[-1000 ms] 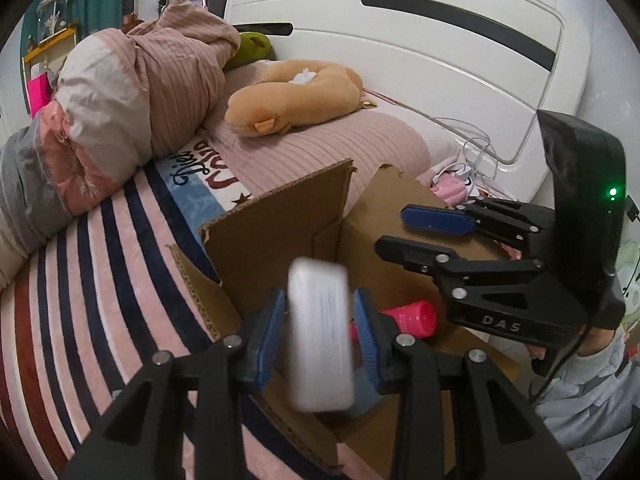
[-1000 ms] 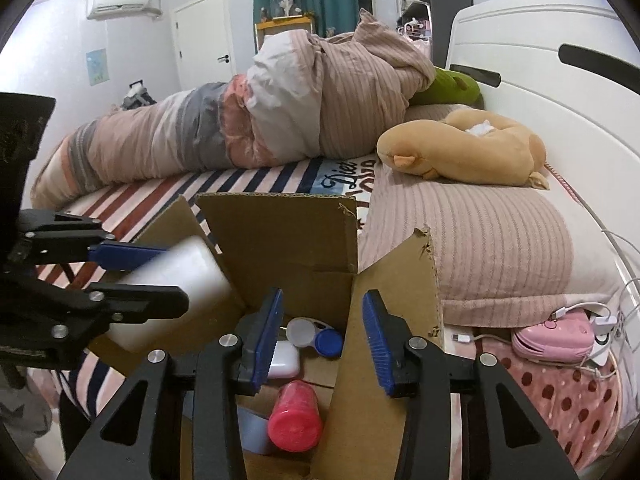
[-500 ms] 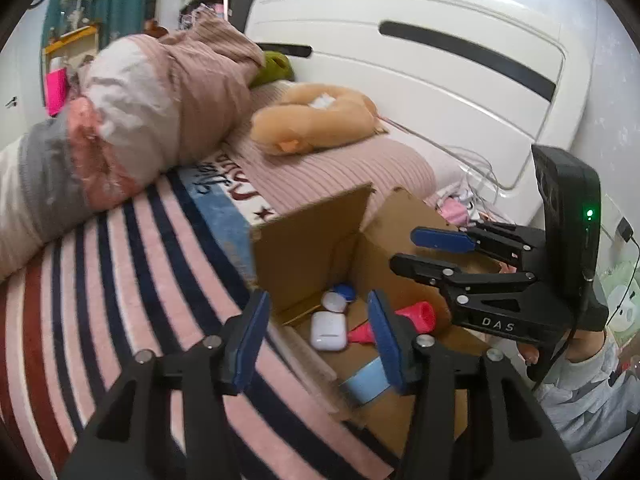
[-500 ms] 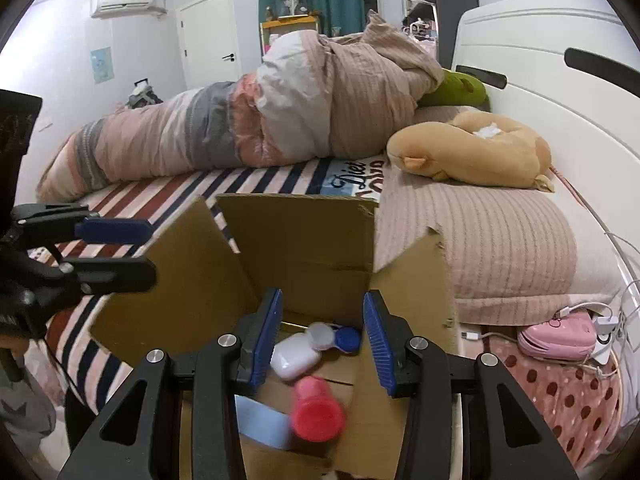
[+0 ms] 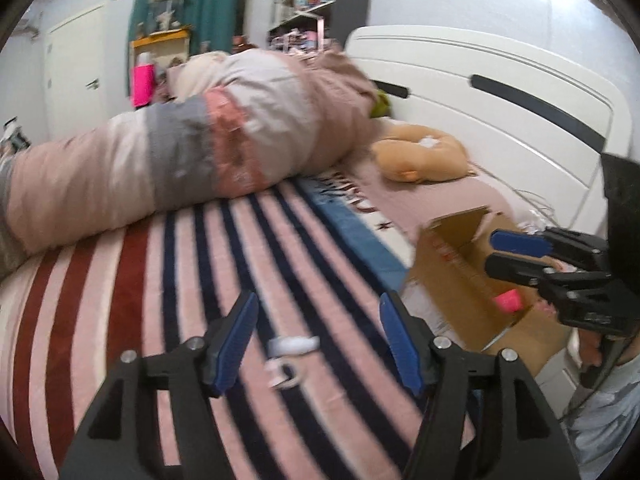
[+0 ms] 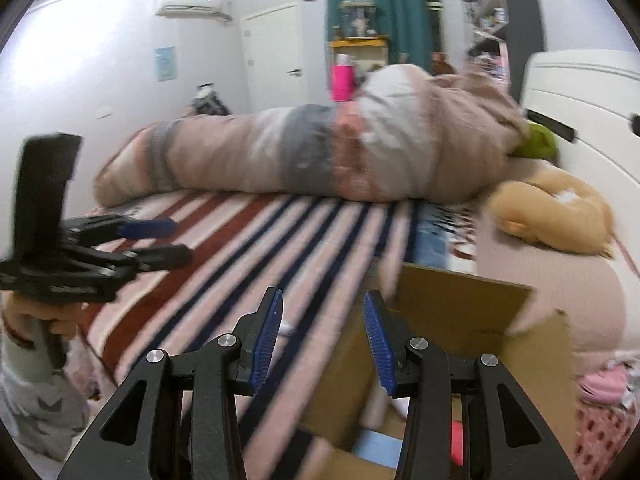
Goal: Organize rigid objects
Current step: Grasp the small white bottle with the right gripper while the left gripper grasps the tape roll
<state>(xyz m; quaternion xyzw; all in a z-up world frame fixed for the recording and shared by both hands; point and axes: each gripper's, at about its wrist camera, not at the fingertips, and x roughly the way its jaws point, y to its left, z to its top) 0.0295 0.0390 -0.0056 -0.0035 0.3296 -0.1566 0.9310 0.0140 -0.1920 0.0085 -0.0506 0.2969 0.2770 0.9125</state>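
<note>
My left gripper (image 5: 316,340) is open and empty over the striped blanket (image 5: 200,280). Small white objects (image 5: 294,346) lie on the blanket just ahead of its fingers, blurred. The open cardboard box (image 5: 456,276) stands to the right, with a pink bottle (image 5: 508,302) inside. My right gripper (image 6: 322,340) is open and empty above the box's left wall (image 6: 452,300). It also shows in the left wrist view (image 5: 520,252) over the box. The left gripper shows at the left of the right wrist view (image 6: 160,242).
A rolled pink and grey duvet (image 5: 192,160) lies across the back of the bed. An orange plush toy (image 5: 424,158) rests by the white headboard (image 5: 500,112). A pink device with cables (image 6: 604,384) lies right of the box.
My left gripper let the white object go into the box, then swung left over the blanket. The right gripper turned left and stayed open.
</note>
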